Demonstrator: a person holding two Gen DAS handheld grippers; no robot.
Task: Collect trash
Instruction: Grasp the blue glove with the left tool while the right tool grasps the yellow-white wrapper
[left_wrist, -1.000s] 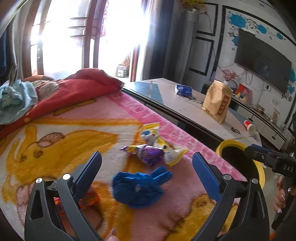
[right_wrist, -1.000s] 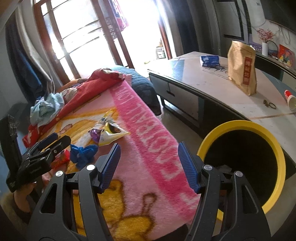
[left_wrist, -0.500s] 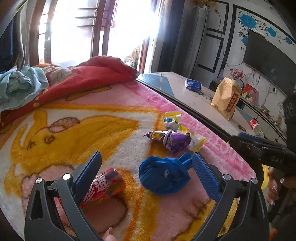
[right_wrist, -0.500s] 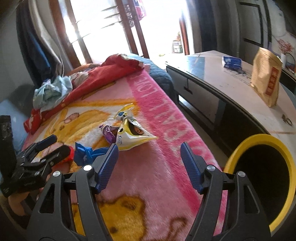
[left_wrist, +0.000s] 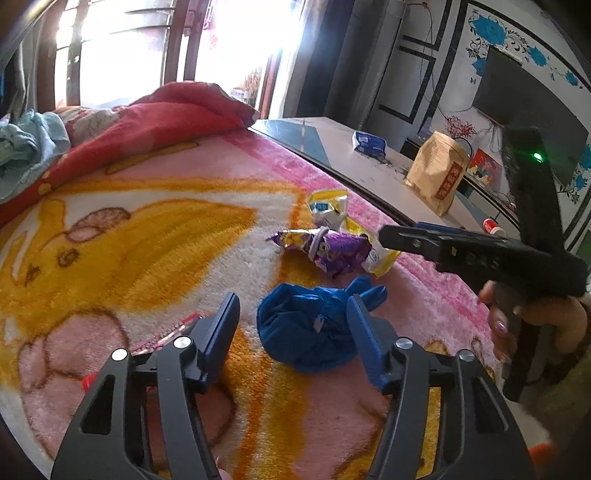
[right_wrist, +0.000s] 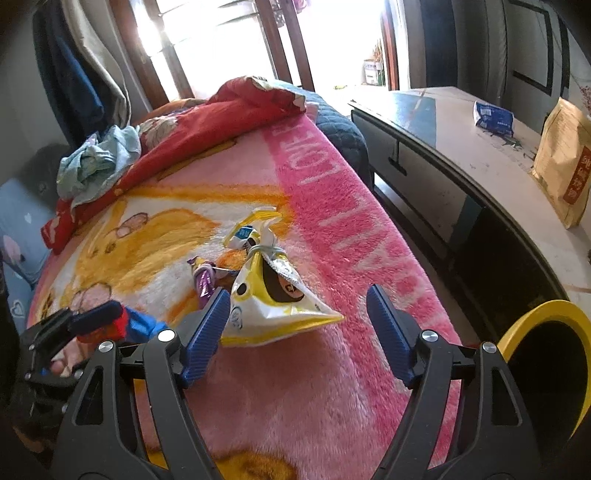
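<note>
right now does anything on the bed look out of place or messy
Yes. Litter lies on the pink blanket: a knotted yellow and white snack bag, a crumpled purple wrapper touching it, a balled blue bag and a red wrapper. None is in the yellow-rimmed bin beside the bed.

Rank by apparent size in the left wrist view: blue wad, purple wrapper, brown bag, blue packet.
1. blue wad, though it is nearest the camera
2. purple wrapper and brown bag, too alike to rank
3. blue packet, farthest away
</note>
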